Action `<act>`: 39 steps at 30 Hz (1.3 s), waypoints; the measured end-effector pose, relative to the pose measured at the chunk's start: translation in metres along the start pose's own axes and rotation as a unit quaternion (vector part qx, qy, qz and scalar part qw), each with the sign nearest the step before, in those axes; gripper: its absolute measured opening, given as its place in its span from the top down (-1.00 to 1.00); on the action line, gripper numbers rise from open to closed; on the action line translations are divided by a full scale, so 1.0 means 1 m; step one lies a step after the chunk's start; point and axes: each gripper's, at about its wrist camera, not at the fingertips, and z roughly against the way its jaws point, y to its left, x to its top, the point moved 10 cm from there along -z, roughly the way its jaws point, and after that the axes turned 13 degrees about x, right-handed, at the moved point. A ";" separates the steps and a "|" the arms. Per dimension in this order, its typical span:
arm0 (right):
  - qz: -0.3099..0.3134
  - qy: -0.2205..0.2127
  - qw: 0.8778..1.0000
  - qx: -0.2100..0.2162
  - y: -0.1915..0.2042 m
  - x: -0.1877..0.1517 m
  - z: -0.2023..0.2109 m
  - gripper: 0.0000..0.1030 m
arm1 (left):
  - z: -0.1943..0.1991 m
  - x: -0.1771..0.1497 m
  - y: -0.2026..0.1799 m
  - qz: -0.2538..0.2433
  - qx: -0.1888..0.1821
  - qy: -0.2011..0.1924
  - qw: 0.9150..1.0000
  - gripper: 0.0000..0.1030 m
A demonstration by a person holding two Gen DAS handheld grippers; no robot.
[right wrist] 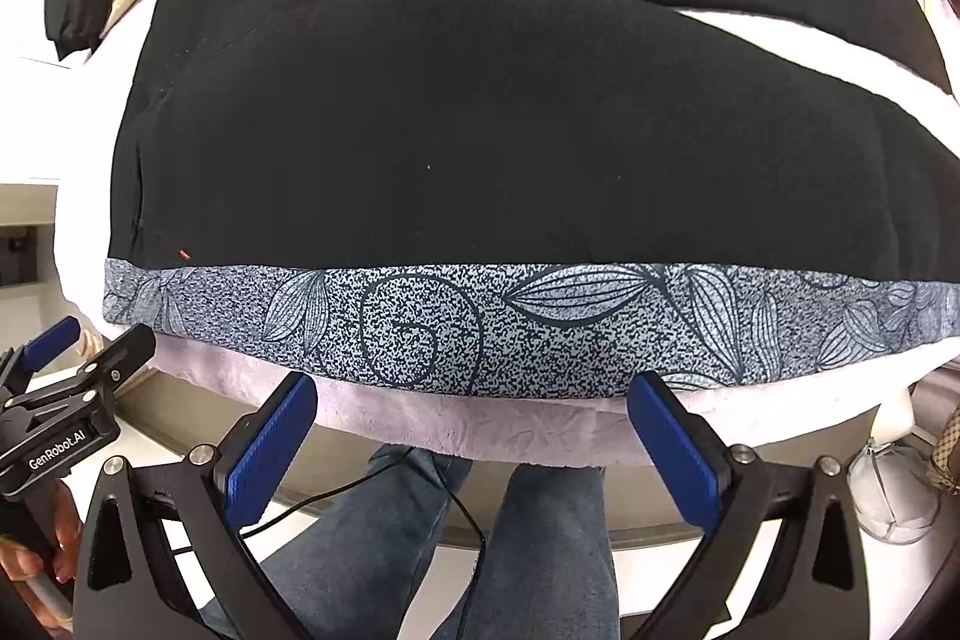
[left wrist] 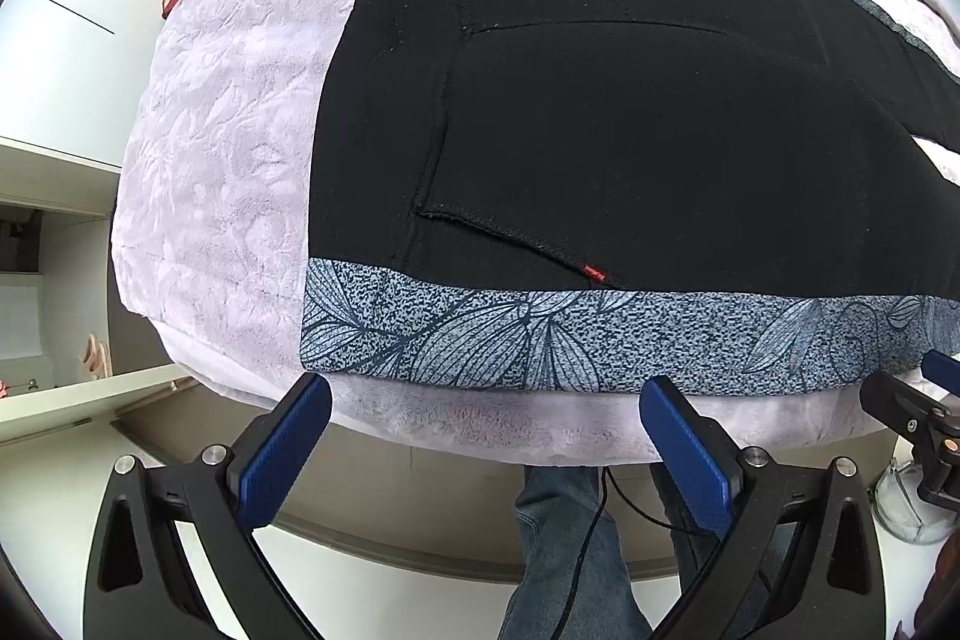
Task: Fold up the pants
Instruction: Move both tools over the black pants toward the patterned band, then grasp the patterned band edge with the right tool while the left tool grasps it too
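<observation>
Pants (left wrist: pixel 600 112) lie flat on bed (left wrist: pixel 228 148), unfolded. Both grippers, left (left wrist: pixel 486 445) & right (right wrist: pixel 474 439), gape wide, holding nothing. Next, prob. grab the near edge.

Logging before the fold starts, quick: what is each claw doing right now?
Left claw: open, holding nothing, short of the black pants with patterned grey-blue side bands.
Right claw: open, holding nothing.

Left tool (left wrist: pixel 485 433) spread wide, empty; right tool (right wrist: pixel 473 430) likewise; hand (right wrist: pixel 42 562) probably gripping left handle.
</observation>
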 end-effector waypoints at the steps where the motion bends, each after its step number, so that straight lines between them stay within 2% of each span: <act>1: -0.001 0.001 1.000 0.001 -0.001 -0.002 -0.002 -1.00 | -0.001 0.000 0.000 -0.001 0.001 0.000 1.000 -1.00; 8: -0.009 0.019 1.000 0.019 0.009 -0.013 -0.015 -1.00 | -0.007 -0.001 0.003 0.002 0.004 0.005 1.000 -1.00; 10: -0.007 0.010 1.000 0.009 0.005 -0.013 -0.020 -1.00 | -0.009 -0.001 0.004 0.004 0.004 0.006 1.000 -1.00; 15: -0.013 0.023 0.999 0.025 0.009 -0.024 -0.024 -1.00 | -0.010 -0.002 0.004 0.004 0.004 0.007 1.000 -1.00; 21: -0.017 0.014 0.999 0.025 0.008 -0.024 -0.027 -1.00 | -0.013 -0.005 0.003 0.007 0.001 0.013 1.000 -1.00; 23: -0.022 0.011 0.999 0.035 0.008 -0.022 -0.027 -1.00 | -0.014 -0.006 0.002 0.009 -0.004 0.012 1.000 -1.00; 25: -0.030 -0.002 0.997 0.073 0.013 -0.022 -0.027 -1.00 | -0.013 -0.005 0.001 0.019 -0.029 0.007 0.999 -1.00; 27: -0.041 -0.015 0.988 0.150 0.028 -0.023 -0.026 -1.00 | -0.011 -0.005 -0.001 0.045 -0.092 0.004 0.995 -1.00; 29: -0.063 -0.007 0.962 0.265 0.049 -0.029 -0.035 -1.00 | -0.009 -0.004 -0.004 0.072 -0.172 0.000 0.982 -1.00; 31: -0.091 0.008 0.938 0.335 0.060 -0.034 -0.046 -0.99 | -0.011 -0.005 -0.004 0.083 -0.214 0.004 0.973 -1.00; 32: -0.101 0.016 0.930 0.353 0.062 -0.037 -0.054 -0.89 | -0.012 -0.006 -0.003 0.085 -0.222 0.005 0.971 -1.00; 35: -0.143 0.032 0.906 0.398 0.065 -0.043 -0.076 -0.31 | -0.016 -0.008 -0.001 0.094 -0.242 0.007 0.966 -1.00; 38: -0.177 0.004 0.891 0.419 0.058 -0.037 -0.082 -0.25 | -0.022 -0.010 0.002 0.103 -0.252 0.013 0.962 -0.90; 39: -0.191 -0.012 0.881 0.433 0.054 -0.032 -0.081 -0.24 | -0.024 -0.011 0.002 0.104 -0.255 0.013 0.961 -0.90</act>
